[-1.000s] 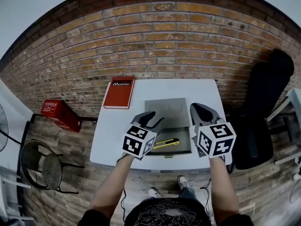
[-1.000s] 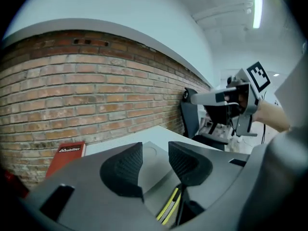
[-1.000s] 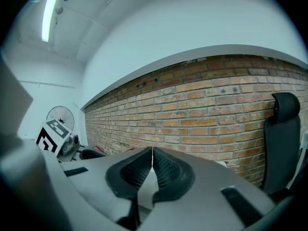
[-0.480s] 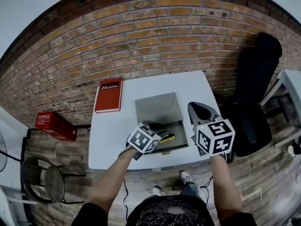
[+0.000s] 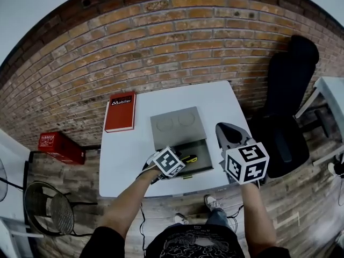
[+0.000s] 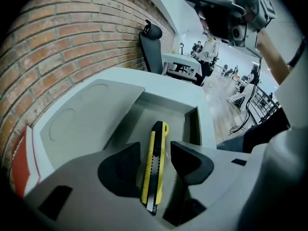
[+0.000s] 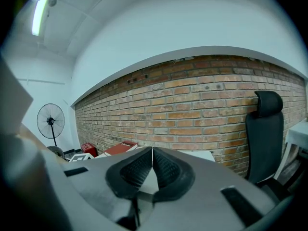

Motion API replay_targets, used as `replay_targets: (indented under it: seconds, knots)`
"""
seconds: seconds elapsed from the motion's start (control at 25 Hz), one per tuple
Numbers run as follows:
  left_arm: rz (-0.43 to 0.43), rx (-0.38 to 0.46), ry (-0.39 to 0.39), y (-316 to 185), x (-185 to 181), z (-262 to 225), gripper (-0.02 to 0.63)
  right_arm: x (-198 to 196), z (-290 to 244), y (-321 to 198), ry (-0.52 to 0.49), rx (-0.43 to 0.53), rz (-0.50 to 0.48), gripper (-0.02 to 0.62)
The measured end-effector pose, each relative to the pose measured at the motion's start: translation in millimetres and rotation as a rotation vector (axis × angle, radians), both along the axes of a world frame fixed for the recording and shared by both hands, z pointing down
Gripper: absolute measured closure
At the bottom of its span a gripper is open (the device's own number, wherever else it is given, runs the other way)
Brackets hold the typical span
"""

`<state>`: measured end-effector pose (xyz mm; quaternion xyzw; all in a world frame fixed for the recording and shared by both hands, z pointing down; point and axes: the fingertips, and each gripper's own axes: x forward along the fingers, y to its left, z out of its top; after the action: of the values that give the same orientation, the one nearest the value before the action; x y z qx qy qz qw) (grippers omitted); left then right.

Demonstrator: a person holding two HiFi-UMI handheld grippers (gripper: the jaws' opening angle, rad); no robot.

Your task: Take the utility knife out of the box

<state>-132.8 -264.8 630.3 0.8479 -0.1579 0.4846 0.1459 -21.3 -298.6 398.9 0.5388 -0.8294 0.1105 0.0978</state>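
Note:
A yellow and black utility knife (image 6: pixel 155 167) lies flat in the open tray of a grey box (image 6: pixel 192 124); in the head view the knife (image 5: pixel 189 158) shows at the tray's front. My left gripper (image 6: pixel 156 150) points steeply down into the box. Its jaws are opening, and the knife lies between them with a gap to the pads (image 6: pixel 120 170) on each side. From the head view the left gripper (image 5: pixel 170 163) covers most of the knife. The right gripper (image 5: pixel 230 135) hovers right of the box (image 5: pixel 201 165), shut with nothing in it (image 7: pixel 152 165).
The box's grey lid (image 5: pixel 176 127) lies behind the tray on the white table (image 5: pixel 123 160). A red book (image 5: pixel 120 112) rests at the table's far left. A black office chair (image 5: pixel 290 95) stands to the right; a red crate (image 5: pixel 60 147) and wire stool (image 5: pixel 51 208) stand on the floor at left.
The left gripper has dropped down and tilted into the box, coming over the knife. The right gripper has shifted only a little.

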Motion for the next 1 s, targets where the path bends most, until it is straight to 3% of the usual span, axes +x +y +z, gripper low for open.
replay_targets:
  seconds: [0.2, 0.36, 0.44, 0.56, 0.76, 1.0]
  knots:
    - [0.024, -0.017, -0.074, 3.4, -2.4, 16.3, 0.396, 8.0, 5.2, 0.6, -0.002, -0.016, 0.017, 0.575]
    - [0.043, 0.027, -0.125, -2.4, -4.9, 23.0, 0.403, 9.9, 8.8, -0.8, -0.001, -0.028, 0.023, 0.575]
    - [0.051, 0.002, -0.151, 2.3, -6.6, 26.8, 0.408, 11.0, 10.7, -1.0, -0.005, -0.033, 0.025, 0.575]
    - [0.086, 0.012, -0.142, 5.0, -0.4, 24.9, 0.467, 9.9, 13.7, -1.0, -0.003, -0.04, 0.021, 0.575]
    - [0.038, -0.034, -0.113, 6.5, -2.6, 29.1, 0.477, 8.2, 12.2, -1.6, 0.008, -0.037, 0.015, 0.575]
    - [0.025, 0.037, -0.114, 2.7, -5.2, 21.2, 0.477, 8.3, 10.5, 0.7, 0.004, -0.033, 0.018, 0.575]
